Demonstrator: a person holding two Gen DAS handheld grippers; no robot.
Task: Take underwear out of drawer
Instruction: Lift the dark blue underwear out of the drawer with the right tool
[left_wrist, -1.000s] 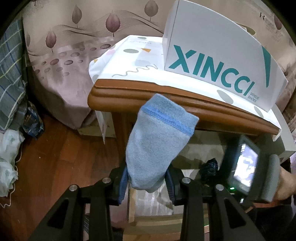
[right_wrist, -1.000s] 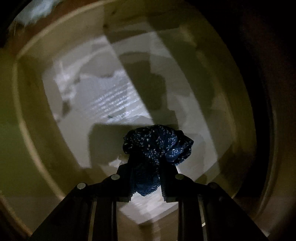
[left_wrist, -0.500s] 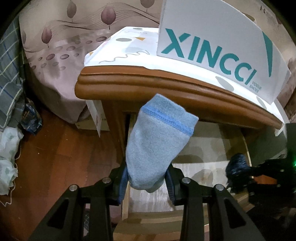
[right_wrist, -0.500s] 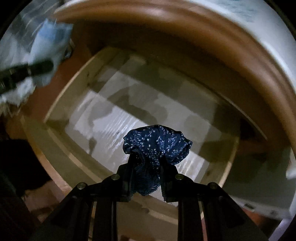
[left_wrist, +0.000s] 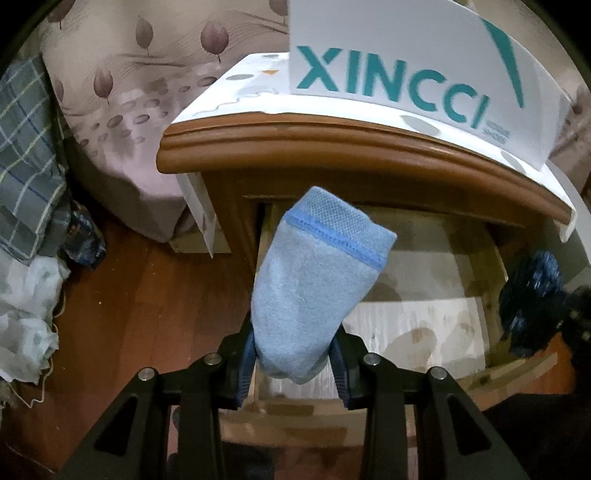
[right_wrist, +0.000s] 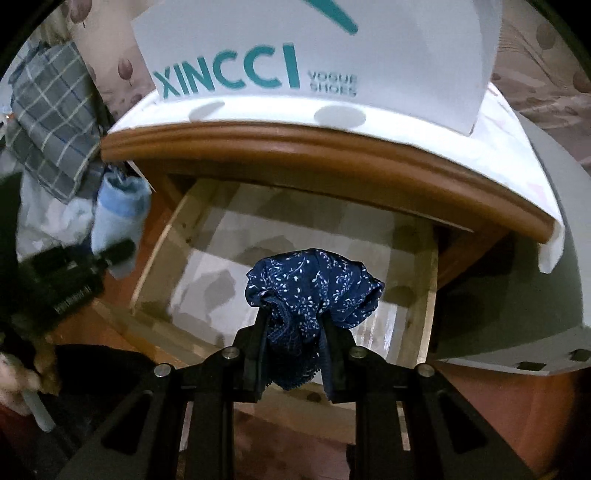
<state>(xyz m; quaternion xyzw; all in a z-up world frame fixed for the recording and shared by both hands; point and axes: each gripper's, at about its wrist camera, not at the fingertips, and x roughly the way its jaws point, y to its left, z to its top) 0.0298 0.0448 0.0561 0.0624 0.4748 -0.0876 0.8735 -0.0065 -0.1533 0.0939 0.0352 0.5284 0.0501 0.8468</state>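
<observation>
Teal "XINCC" on white shoebox (right_wrist: 332, 48)

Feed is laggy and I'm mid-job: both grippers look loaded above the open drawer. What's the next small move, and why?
Probably carry the navy floral underwear in the right gripper sideways, clear of the drawer, to set it down. It is clamped and hanging above the drawer's bare bottom, and the left gripper holds the light blue underwear beside it.

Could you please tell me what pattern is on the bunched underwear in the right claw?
Dark navy fabric underwear with small white floral sprigs, clearest in the right wrist view.
</observation>
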